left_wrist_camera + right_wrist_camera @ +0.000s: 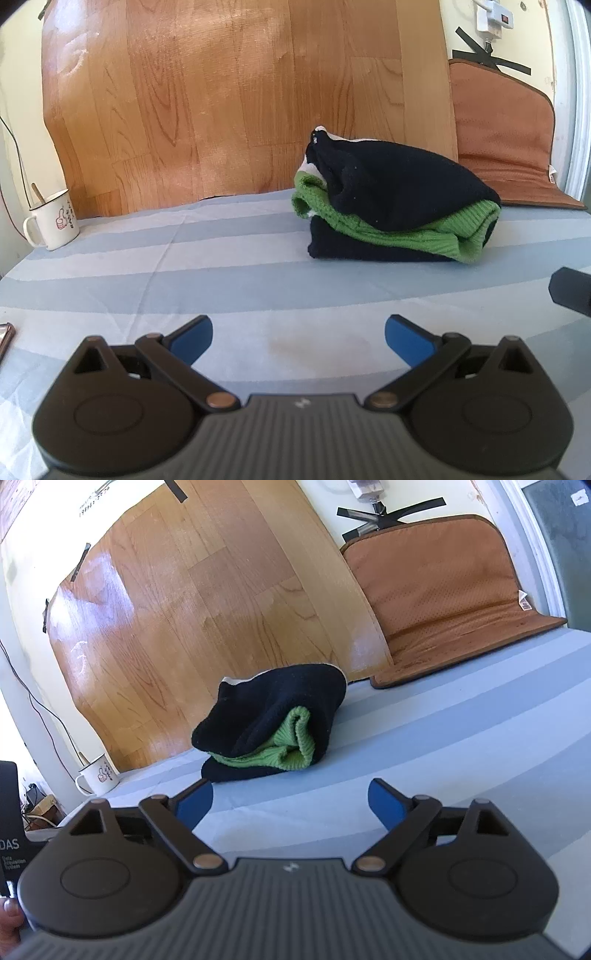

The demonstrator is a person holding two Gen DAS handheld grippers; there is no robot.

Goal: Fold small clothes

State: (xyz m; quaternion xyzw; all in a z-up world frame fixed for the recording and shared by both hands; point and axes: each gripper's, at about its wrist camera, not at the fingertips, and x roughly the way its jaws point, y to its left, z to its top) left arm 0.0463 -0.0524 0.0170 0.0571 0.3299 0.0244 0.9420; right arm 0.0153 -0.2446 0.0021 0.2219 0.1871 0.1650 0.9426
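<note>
A small dark navy and green knitted garment (395,206) lies folded in a bundle on the blue striped cloth (221,266); it also shows in the right wrist view (269,723). A bit of white shows at its back edge. My left gripper (298,338) is open and empty, low over the cloth, well short of the bundle, which lies ahead and to the right. My right gripper (290,801) is open and empty, a short way in front of the bundle. A dark part at the right edge of the left wrist view (572,291) looks like the other gripper.
A white enamel mug (53,219) with a stick in it stands at the far left by the wall; it also shows in the right wrist view (96,778). A brown padded mat (443,602) leans against the wall at the back right. A wood-grain sheet (240,99) covers the wall behind.
</note>
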